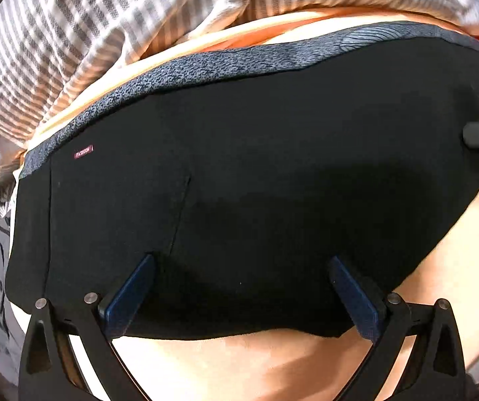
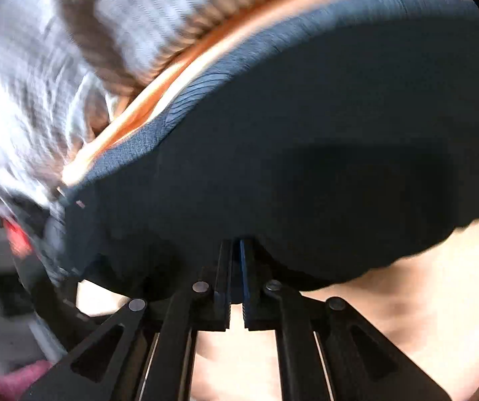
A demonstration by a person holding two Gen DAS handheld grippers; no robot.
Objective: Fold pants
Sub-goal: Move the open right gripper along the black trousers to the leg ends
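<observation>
Those black pants (image 1: 256,167) lie flat across the worktop (image 1: 272,361), soft and floppy I reckon, so best grabbed by the hem: right gripper (image 2: 236,287) pinches the near edge, left gripper (image 1: 239,297) hangs wide open.

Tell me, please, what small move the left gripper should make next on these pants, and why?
Probably close the left gripper on the near edge of the black pants. Its jaws stand wide open astride that edge, while the right gripper is already shut on the cloth, so both sides would then be held for lifting into a fold.
</observation>
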